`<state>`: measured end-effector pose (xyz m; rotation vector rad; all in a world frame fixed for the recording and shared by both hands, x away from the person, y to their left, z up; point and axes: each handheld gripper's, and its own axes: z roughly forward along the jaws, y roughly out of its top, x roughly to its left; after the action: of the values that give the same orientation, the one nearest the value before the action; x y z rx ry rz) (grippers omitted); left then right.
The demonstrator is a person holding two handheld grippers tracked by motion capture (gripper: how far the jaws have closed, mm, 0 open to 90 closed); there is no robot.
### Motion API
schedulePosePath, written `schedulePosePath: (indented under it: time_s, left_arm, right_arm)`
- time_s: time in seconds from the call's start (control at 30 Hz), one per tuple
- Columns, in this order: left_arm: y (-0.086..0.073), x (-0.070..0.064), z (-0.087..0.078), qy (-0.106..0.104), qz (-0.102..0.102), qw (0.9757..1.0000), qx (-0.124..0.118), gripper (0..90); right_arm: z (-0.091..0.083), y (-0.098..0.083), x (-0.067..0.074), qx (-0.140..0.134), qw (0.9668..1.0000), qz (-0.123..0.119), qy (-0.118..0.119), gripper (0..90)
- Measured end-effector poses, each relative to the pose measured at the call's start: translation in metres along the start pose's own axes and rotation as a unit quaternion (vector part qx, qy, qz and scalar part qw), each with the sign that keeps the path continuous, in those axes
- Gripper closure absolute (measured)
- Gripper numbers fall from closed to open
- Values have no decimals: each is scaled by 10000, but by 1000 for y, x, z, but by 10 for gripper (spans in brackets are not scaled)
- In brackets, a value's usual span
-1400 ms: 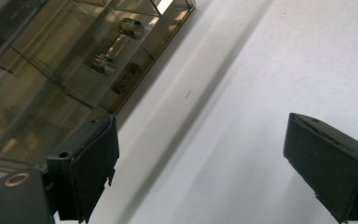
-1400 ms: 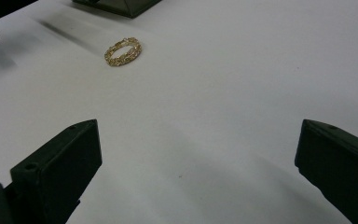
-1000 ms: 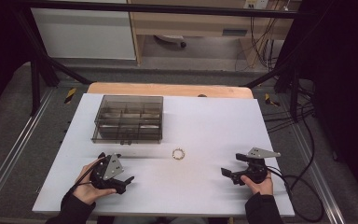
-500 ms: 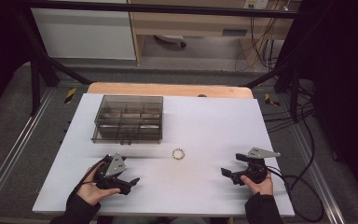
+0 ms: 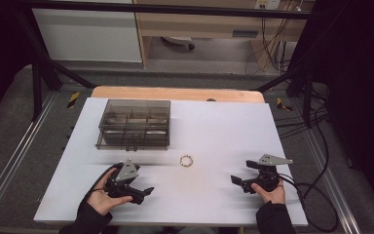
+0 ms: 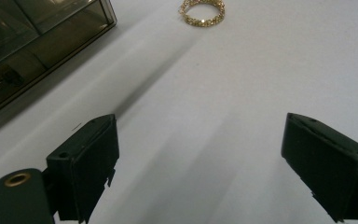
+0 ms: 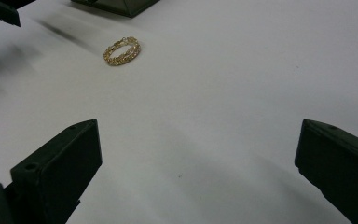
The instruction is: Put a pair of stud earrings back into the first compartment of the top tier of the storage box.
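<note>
1. Nearest, my left claw and right claw rest low on the white worktop, both spread wide, gripping nothing.
2. Between and beyond them, the gold bracelet lies flat, well apart from either.
3. Farthest, the smoky compartment box stands left of centre; its contents I cannot tell.

Gold chain bracelet: closed into a small ring, lying flat on the white tabletop, untouched. Located ahead of the left gripper and ahead-left of the right gripper, between both.
</note>
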<state>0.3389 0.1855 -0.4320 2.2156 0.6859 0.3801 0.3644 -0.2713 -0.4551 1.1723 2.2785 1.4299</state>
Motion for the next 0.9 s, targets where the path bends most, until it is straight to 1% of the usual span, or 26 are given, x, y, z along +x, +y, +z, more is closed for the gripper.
schedulePosePath:
  time_s: [0.1,0.2,0.37,0.57,0.63,0.73,0.9]
  left_arm:
    - [2,-2,3,-53,-30,10000,9,112]
    - [6,-3,5,-71,-101,9999,-47,112]
    - [13,-6,9,-181,-189,9996,-94,112]
    - [23,-8,15,-207,-291,9993,-74,112]
    - [27,-9,17,-252,-325,9991,-68,112]
    - [33,-12,21,-240,-325,9992,-81,113]
    - [43,-16,28,-280,-332,9990,-62,113]
  right_arm:
    - [0,0,0,21,10000,-11,-10,9]
    - [0,0,0,6,10000,-25,-21,9]
    - [0,0,0,7,10000,-25,-17,9]
    - [0,0,0,17,10000,-28,-21,8]
    - [0,0,0,16,10000,-26,-20,9]
    - [0,0,0,16,10000,-27,-17,8]
    - [0,0,0,17,10000,-24,-15,8]
